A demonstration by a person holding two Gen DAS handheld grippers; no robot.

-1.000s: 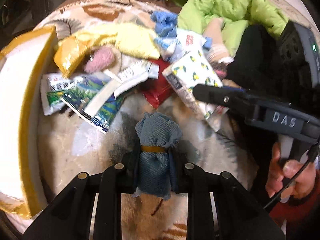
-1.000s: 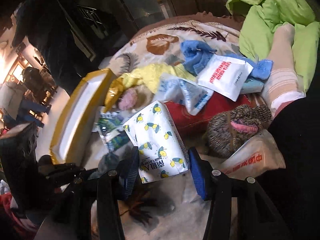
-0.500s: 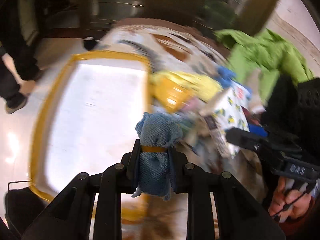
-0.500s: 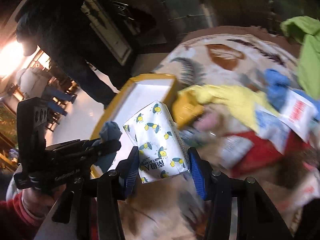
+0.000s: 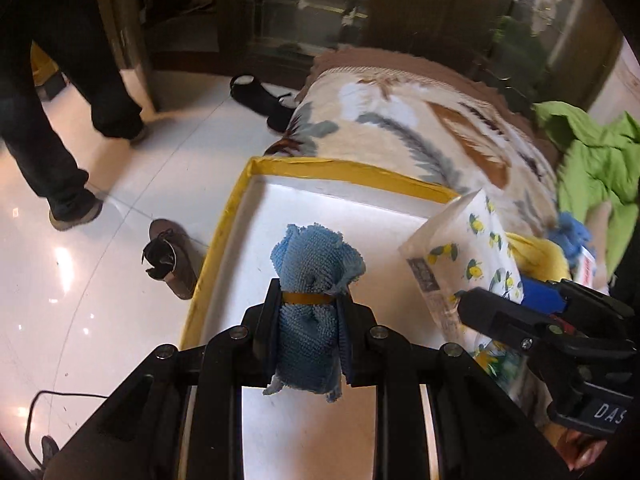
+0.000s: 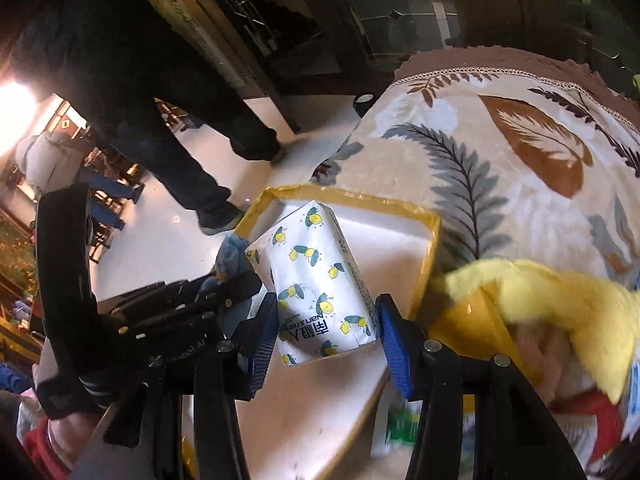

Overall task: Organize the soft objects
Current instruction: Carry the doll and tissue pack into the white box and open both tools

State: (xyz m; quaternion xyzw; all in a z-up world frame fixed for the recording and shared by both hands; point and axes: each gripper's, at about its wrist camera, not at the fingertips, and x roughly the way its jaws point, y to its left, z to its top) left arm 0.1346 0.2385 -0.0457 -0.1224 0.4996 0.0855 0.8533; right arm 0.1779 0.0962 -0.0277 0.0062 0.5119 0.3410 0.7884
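Observation:
A rolled blue towel [image 5: 310, 304] bound by a brown band is clamped in my left gripper [image 5: 308, 314], held over the white floor of the yellow-rimmed tray [image 5: 352, 180]. My right gripper [image 6: 326, 330], with blue pads [image 6: 394, 344], is shut on a white tissue pack [image 6: 316, 280] printed with lemons, also above the tray [image 6: 352, 196]. The left wrist view shows that pack [image 5: 468, 256] at right, with the right gripper [image 5: 500, 304] behind it. The towel [image 6: 232, 256] and left gripper [image 6: 224, 284] show left of the pack in the right wrist view.
The tray lies on a leaf-patterned blanket [image 5: 400, 120]. A yellow plush cloth [image 6: 560, 296], a blue cloth [image 5: 572, 236] and a green jacket [image 5: 592, 160] lie to the right. A person's legs [image 5: 52, 120] stand on the white tile floor, by loose shoes [image 5: 168, 260].
Both grippers swung left from the pile on the blanket to above the tray, each still holding its item.

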